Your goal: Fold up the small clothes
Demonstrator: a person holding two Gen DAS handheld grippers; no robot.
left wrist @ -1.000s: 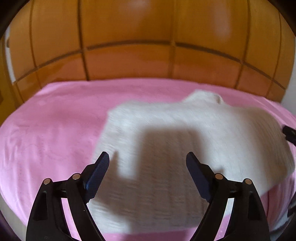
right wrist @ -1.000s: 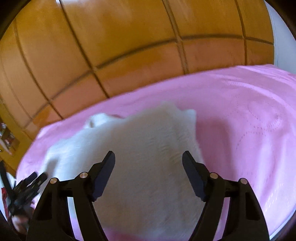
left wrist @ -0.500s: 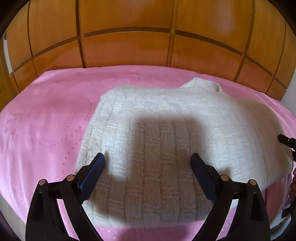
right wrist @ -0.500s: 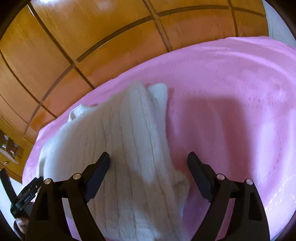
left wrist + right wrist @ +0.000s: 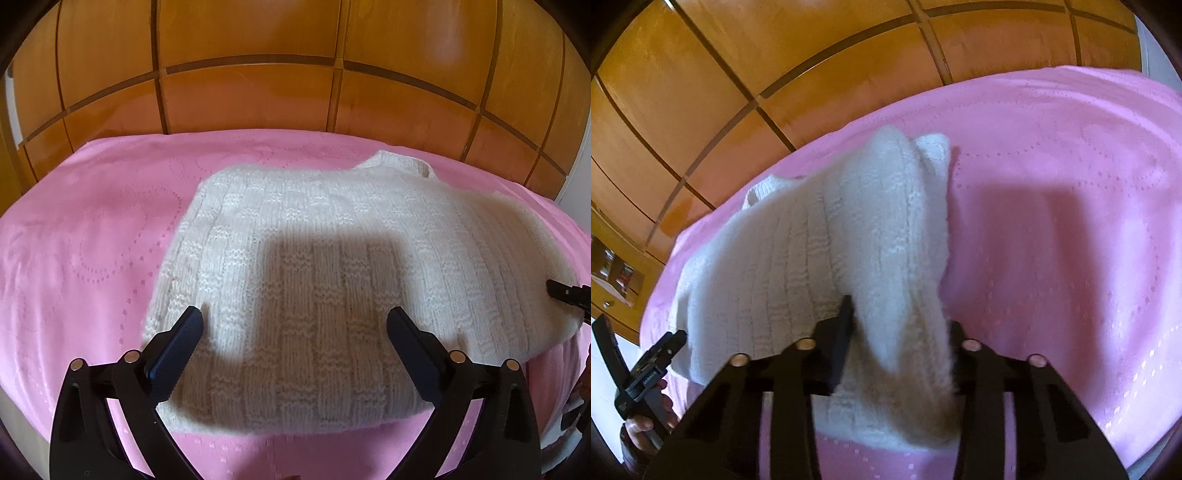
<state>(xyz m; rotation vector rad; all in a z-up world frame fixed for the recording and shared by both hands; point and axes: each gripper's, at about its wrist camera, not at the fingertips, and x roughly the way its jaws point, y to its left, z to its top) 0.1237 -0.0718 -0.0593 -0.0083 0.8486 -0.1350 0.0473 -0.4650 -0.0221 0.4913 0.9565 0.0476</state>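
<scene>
Your right gripper [image 5: 897, 332] is clamped on the white knitted sweater's [image 5: 314, 266] edge, frame centre, on the pink bedspread [image 5: 74, 258]; your left gripper [image 5: 295, 328] hovers wide apart, empty. A shallow pinch could slip mid-fold.

No readable text anywhere — only a blurred, illegible mark on the left gripper [image 5: 652, 373].

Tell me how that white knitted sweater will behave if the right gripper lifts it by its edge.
The sweater is probably floppy: its edge already bunches in the right gripper. The thick knit likely grips the fingers well rather than slipping. The free side would probably drag across the pink bedspread.
</scene>
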